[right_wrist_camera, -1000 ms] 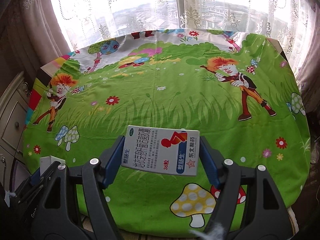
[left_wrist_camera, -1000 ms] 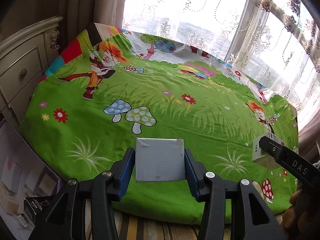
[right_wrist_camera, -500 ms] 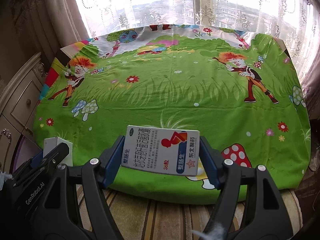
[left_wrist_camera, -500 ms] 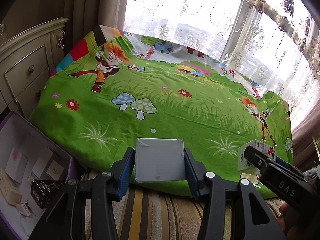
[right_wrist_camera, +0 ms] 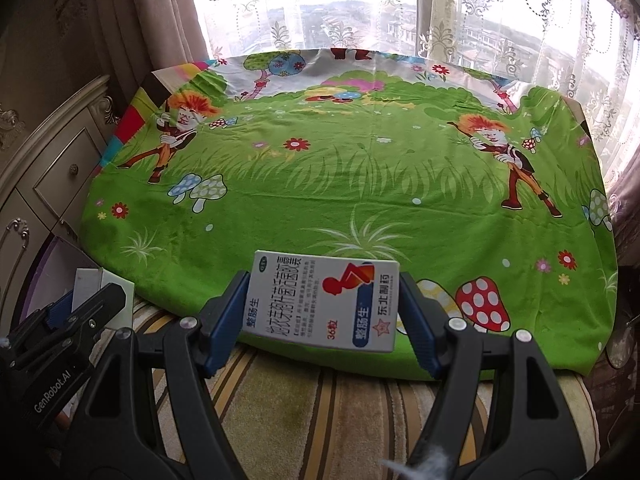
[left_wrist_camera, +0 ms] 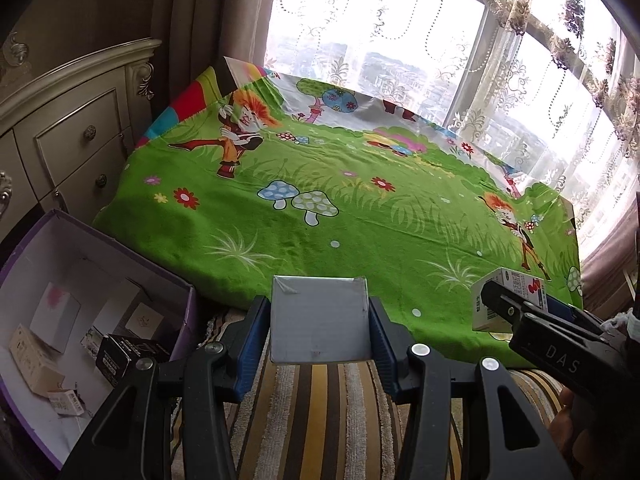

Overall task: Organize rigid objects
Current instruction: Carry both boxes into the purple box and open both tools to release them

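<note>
My left gripper (left_wrist_camera: 319, 320) is shut on a plain grey-white box (left_wrist_camera: 319, 318), its blue pads pressing both sides. It hangs over the striped rug, just off the near edge of the green cartoon cloth (left_wrist_camera: 360, 208). My right gripper (right_wrist_camera: 323, 308) is shut on a white medicine box (right_wrist_camera: 324, 300) with a red figure and blue print, also past the cloth's near edge. In the left wrist view the right gripper (left_wrist_camera: 504, 304) and its medicine box (left_wrist_camera: 508, 296) show at the right. The left gripper (right_wrist_camera: 96, 300) with the grey-white box (right_wrist_camera: 102, 284) shows at the left of the right wrist view.
An open purple box (left_wrist_camera: 188, 320) with several small cartons inside sits on the floor at the left. A cream chest of drawers (left_wrist_camera: 72, 132) stands behind it. A striped rug (left_wrist_camera: 320, 408) lies below the grippers. Lace curtains (right_wrist_camera: 360, 4) hang behind the cloth.
Both grippers have drawn back from over the green cloth toward its near edge, each keeping its box. The striped rug and the purple box have come into view.
</note>
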The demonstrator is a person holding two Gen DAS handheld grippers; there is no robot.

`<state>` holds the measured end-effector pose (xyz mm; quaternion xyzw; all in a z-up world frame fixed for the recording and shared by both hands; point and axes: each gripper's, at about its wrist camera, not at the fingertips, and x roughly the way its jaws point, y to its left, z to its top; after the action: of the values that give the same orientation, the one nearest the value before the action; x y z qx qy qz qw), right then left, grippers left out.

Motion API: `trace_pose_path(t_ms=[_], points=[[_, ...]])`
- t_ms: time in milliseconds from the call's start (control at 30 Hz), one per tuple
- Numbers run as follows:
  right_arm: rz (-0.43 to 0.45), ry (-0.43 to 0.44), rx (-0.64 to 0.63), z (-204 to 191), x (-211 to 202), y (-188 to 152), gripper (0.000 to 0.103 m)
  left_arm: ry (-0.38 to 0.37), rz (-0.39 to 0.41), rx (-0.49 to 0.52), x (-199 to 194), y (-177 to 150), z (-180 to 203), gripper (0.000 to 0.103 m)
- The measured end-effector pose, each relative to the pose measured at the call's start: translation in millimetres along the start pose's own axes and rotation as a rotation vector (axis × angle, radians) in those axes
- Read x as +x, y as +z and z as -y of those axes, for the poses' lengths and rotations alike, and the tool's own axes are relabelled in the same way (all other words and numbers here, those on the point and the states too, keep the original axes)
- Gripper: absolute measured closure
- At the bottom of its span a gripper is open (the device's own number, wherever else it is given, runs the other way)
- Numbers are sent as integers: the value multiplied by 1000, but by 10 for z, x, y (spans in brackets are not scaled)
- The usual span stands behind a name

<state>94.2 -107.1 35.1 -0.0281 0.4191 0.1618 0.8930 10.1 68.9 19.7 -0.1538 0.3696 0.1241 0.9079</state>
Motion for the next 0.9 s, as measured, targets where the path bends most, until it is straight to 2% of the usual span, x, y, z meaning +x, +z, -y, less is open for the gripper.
trace_pose_path(t_ms=[233,400,667,900], points=[[-2,50,-27,-212,-55,-5,28,5,16,-23,-122,-20,-199,54],[-7,104,-62,-459,-88,5,28,46,46,-56,-257,-14,-468,54],[-54,196,-146,-971,-62,-51,28,170,66,-105,-428,-40,-1023,54],[-85,274,-247,-1501,-67,-168,28,264,48,-122,-479,-162,-1416,54]])
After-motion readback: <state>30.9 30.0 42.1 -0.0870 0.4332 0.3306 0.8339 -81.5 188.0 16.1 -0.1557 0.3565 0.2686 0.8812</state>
